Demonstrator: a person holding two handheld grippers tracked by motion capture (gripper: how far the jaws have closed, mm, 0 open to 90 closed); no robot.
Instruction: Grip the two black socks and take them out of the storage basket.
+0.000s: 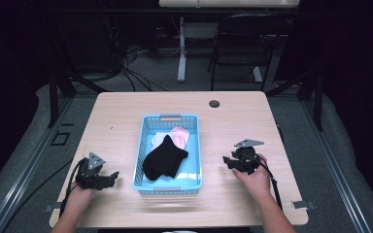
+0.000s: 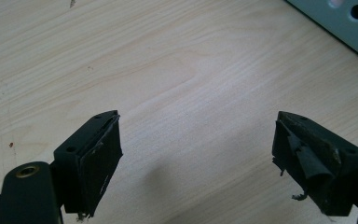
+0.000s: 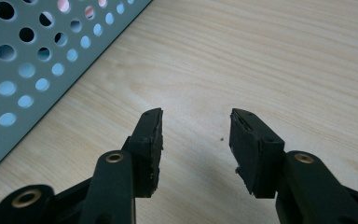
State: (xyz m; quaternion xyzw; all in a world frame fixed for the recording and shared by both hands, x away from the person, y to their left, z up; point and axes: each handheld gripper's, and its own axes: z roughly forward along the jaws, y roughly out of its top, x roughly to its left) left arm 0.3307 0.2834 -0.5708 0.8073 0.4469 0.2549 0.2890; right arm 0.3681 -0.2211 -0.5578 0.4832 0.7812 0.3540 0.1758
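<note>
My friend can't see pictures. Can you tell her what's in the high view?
A blue basket on a wooden table holds a black sock over pink and white ones. A person's left gripper and right gripper rest either side, both open.

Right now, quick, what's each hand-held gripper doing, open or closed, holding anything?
Left hand-held gripper: open wide, empty, over bare table.
Right hand-held gripper: open, empty, beside the blue basket.

Blue perforated basket (image 1: 194,145) sits mid-table, long axis front-to-back. Inside: 1 black sock (image 1: 165,158) crumpled on top, overlapping pink sock (image 1: 180,136) and white sock (image 1: 157,138).
</note>
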